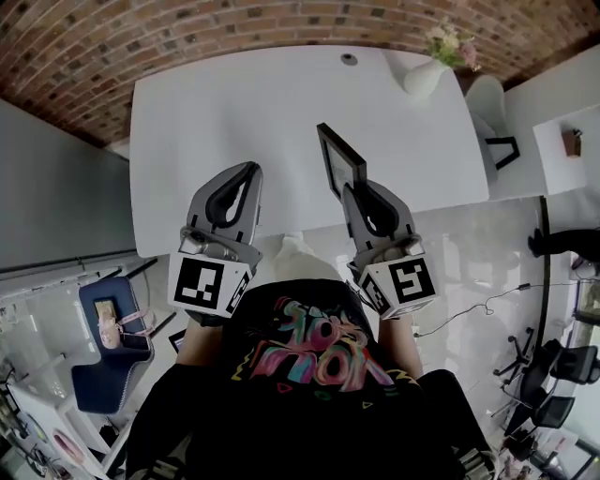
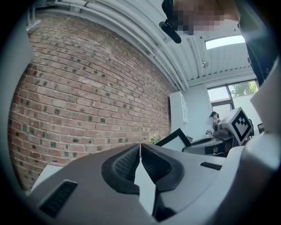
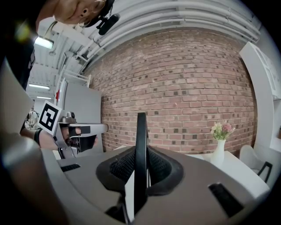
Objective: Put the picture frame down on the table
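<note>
A black picture frame with a pale inside is held upright, above the near edge of the white table. My right gripper is shut on its lower edge. In the right gripper view the picture frame stands edge-on as a thin black bar between the closed jaws. My left gripper hovers over the table's near edge to the left, shut with nothing in it; its tips meet. The picture frame shows to the right in the left gripper view.
A white vase with flowers stands at the table's far right corner. A white chair sits beyond the right end. A brick wall runs behind the table. A blue chair stands at lower left.
</note>
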`<state>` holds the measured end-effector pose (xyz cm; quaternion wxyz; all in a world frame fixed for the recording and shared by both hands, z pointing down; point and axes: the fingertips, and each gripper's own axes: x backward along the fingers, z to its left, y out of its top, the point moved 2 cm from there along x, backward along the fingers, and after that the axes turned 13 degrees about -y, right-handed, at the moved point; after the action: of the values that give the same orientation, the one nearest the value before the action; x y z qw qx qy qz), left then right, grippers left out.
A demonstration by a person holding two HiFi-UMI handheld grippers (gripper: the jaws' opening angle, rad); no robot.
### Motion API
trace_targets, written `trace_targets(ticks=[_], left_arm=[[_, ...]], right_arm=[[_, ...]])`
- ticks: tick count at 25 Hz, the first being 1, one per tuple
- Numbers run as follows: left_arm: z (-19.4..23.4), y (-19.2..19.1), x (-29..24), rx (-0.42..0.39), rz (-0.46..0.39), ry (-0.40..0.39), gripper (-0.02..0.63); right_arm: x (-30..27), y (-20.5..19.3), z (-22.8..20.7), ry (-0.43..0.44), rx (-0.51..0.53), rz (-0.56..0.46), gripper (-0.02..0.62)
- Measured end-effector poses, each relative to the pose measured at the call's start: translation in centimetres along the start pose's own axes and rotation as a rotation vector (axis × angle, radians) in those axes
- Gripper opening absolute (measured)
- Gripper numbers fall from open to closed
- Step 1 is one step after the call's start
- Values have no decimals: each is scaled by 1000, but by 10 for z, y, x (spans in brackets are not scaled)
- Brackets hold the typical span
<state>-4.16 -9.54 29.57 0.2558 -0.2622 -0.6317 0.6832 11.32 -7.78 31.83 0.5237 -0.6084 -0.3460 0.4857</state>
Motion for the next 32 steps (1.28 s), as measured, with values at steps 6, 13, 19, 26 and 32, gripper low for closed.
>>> trace_targets(ticks=[6,13,19,26,32], left_arm=[[24,12,-55,-9,-6,63,31],[55,20,-79,-13,17,99,31],[79,21,-80,-9,19,92,31],[97,18,-82,8,15,57,31],[105,15,-89,19,24,28,31]], right_arm=[[-56,20,-46,58,19,-7,83],[-100,33,-62,82,5,1,83],[-123,36,-51,84,2,9,83],[-140,38,-39,75,12,18,83],[-147,35,-39,60,12,51,83]])
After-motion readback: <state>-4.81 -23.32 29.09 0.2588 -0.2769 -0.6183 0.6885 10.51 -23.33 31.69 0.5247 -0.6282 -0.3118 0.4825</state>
